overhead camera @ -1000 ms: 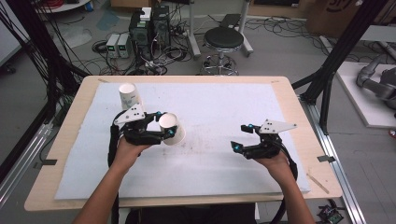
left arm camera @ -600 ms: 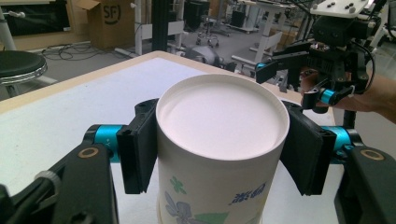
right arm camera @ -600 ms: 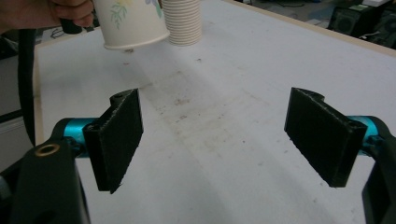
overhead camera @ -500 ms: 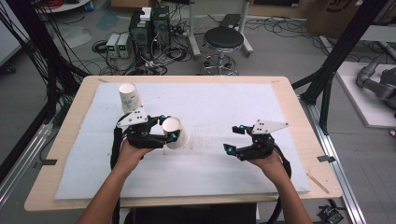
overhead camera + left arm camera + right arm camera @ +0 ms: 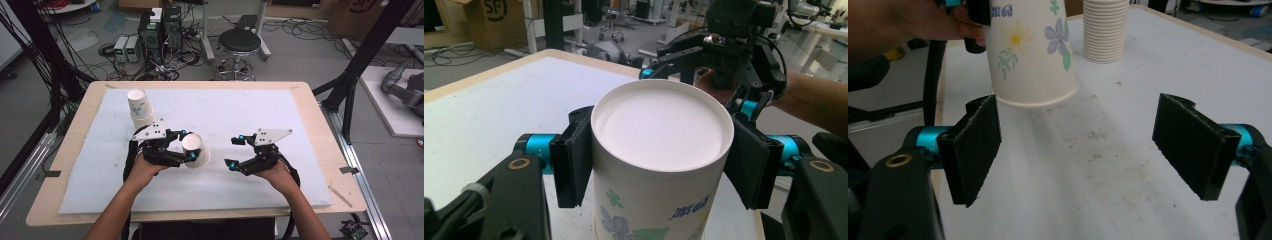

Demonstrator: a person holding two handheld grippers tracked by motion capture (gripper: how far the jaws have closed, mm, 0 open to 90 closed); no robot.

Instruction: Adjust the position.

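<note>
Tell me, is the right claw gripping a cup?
No, the right claw is open with bare table between its pads; the left claw holds the cup.

Left hand-held gripper [image 5: 187,145] clamped tight; right hand-held gripper [image 5: 235,151] gapes wide, seemingly level.

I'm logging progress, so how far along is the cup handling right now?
Done: one paper cup is off the stack of cups and clamped upside down in the left tool. In hand: the right tool, jaws open, sits beside that cup without touching it. Left: the cup isn't set down, and the stack remains on the white mat.
</note>
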